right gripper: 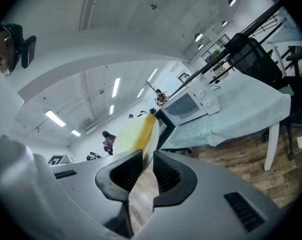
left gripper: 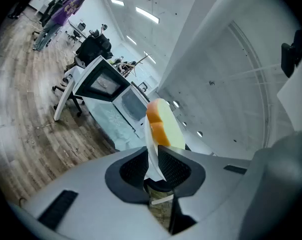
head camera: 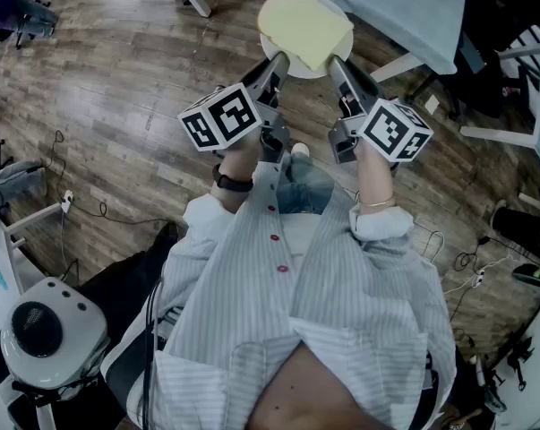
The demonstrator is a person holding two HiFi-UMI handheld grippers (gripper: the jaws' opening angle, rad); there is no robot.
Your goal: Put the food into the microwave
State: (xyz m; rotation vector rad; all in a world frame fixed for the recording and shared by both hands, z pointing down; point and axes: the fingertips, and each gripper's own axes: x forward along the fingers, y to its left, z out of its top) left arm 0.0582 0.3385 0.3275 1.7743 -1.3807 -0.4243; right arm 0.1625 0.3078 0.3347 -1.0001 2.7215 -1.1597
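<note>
A white plate (head camera: 271,52) is carried in the air in front of the person's striped shirt (head camera: 341,285). It is level in the head view and seen edge-on from both gripper views. On it lies the food (head camera: 305,27), a thick pale-yellow slab with an orange edge, which covers most of the plate and overhangs its far rim. Under the plate is bare wooden floor (head camera: 135,70), with loose cables to either side of the person. Beyond that open floor stands a table (head camera: 404,7) under a pale cloth, with a black office chair (right gripper: 256,59) at its end. The microwave (right gripper: 191,104) sits on the table, well apart from the plate; what is inside it cannot be made out.

The left gripper (head camera: 278,61) takes the plate's left rim and the right gripper (head camera: 335,64) its right rim. Each pair of jaws is drawn narrow, the ribbed pads pressing on the thin white edge. In the left gripper view the plate (left gripper: 149,151) rises from between the pads with the food (left gripper: 163,124) behind; the right gripper view shows the same, rim (right gripper: 152,143) pinched and food (right gripper: 135,131) just past the tips
</note>
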